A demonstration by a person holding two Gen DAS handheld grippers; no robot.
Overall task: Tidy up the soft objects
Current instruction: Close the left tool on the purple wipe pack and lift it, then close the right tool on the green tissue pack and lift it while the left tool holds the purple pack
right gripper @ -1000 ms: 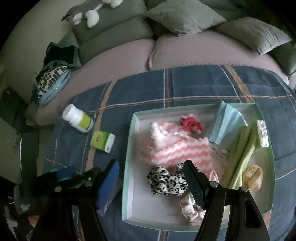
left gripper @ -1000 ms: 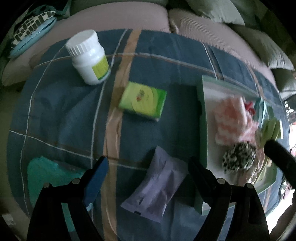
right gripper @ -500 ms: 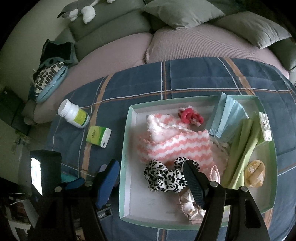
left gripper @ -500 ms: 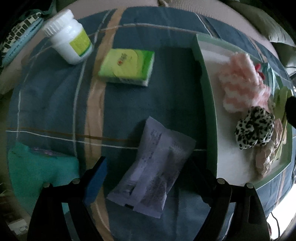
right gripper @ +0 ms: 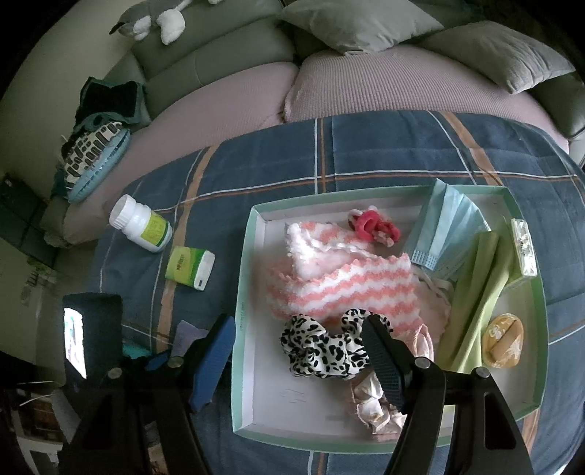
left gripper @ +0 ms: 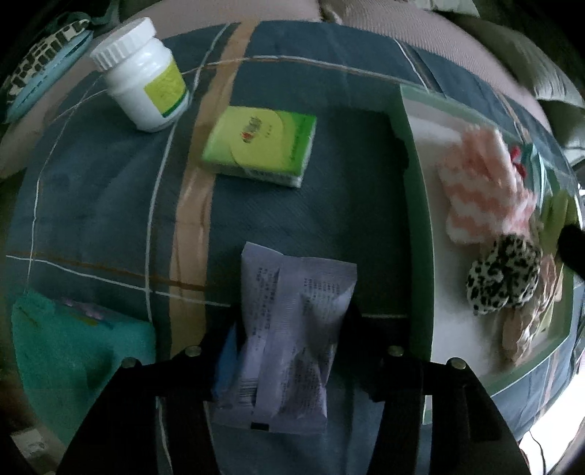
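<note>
**Left tool clamped on a pale packet beside the tray; right tool spread above the tray**

The left tool (left gripper: 289, 347) is closed on a pale lilac printed plastic packet (left gripper: 292, 329), its fingers pressing the packet's two long edges just left of the shallow mint-green rectangular tray (right gripper: 252, 234). The right tool (right gripper: 298, 350) hangs with its fingers apart above the tray's near left corner, one over the tray, one outside it.

Surface: a navy plaid quilt with tan and white stripes (right gripper: 365, 146), spread over a mauve ribbed sofa seat (right gripper: 402, 80) backed by grey-green cushions (right gripper: 358, 22). On the quilt left of the tray lie a white screw-cap plastic bottle with a yellow-green label (left gripper: 140, 75) and a green tissue pack (left gripper: 261, 144).

Inside the tray: a pink-and-white zigzag knitted cloth (right gripper: 340, 281), a black-and-white leopard-print scrunchie (right gripper: 321, 347), a folded light-blue face mask (right gripper: 446, 226).
</note>
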